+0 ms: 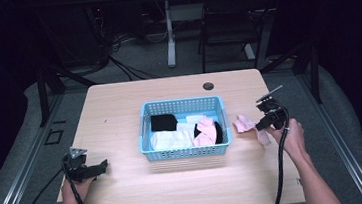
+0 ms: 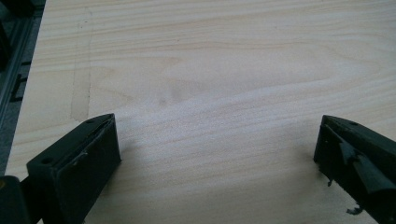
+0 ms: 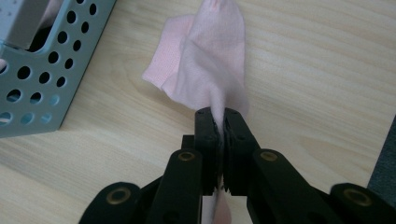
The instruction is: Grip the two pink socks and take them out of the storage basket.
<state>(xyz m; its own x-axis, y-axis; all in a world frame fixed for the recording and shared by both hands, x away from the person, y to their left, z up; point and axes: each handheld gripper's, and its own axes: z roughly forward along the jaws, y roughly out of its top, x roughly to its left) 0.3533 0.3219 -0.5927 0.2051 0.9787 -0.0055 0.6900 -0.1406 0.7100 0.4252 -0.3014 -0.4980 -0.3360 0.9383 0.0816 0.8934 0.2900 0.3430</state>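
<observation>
Sock [image 3: 205, 70], pink, lies on the table [image 1: 119, 108] just right of the basket [image 1: 186, 152], its near end pinched between the jaws of the right gripper [image 3: 220, 119], which are pressed together on the fabric. In the high view the sock [image 1: 244, 123] spreads left of that gripper [image 1: 265, 122], apart from the basket's right wall. Right hand [image 1: 291, 136] holds the gripper near the table's right edge. Basket, light blue and perforated, sits mid-table and holds a black item [image 1: 164, 122], white fabric [image 1: 171, 139] and more pink fabric [image 1: 206, 132]. Left gripper [image 2: 217, 154] rests low over bare wood at the near left, jaws spread wide, nothing between them. Left hand [image 1: 72, 189] grips it from below.
</observation>
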